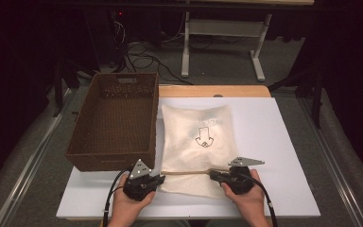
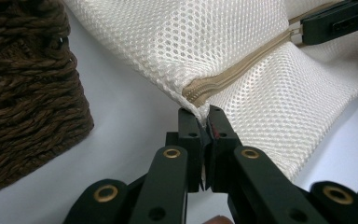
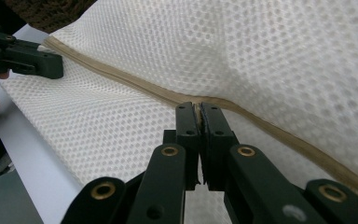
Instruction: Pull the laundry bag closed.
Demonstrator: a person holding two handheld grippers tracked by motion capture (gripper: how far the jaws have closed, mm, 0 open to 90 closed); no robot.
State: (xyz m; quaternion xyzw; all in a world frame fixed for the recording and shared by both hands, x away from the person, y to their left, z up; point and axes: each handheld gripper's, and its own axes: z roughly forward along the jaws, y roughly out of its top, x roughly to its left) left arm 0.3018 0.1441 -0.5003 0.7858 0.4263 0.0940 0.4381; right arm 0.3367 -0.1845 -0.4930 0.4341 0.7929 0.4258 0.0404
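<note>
A white mesh bag (image 1: 196,137) with a black arrow drawing lies flat on the white board (image 1: 274,142), and a tan zipper (image 1: 186,172) runs across its near end. My left gripper (image 1: 159,178) is shut on the bag's left corner, right where the zipper (image 2: 242,70) ends, pinching the mesh (image 2: 205,37) between its jaws (image 2: 204,116). My right gripper (image 1: 213,175) is shut on the zipper (image 3: 121,81) farther to the right (image 3: 198,108); whatever sits between its pads is hidden. Each gripper view shows the other gripper (image 2: 335,21) (image 3: 23,58) along the zipper.
A brown woven basket (image 1: 108,161) stands on the board just left of the bag, its corner (image 2: 23,93) close to my left gripper. Bare white board lies to the right of the bag. Beyond the table are cables and a desk frame (image 1: 260,61).
</note>
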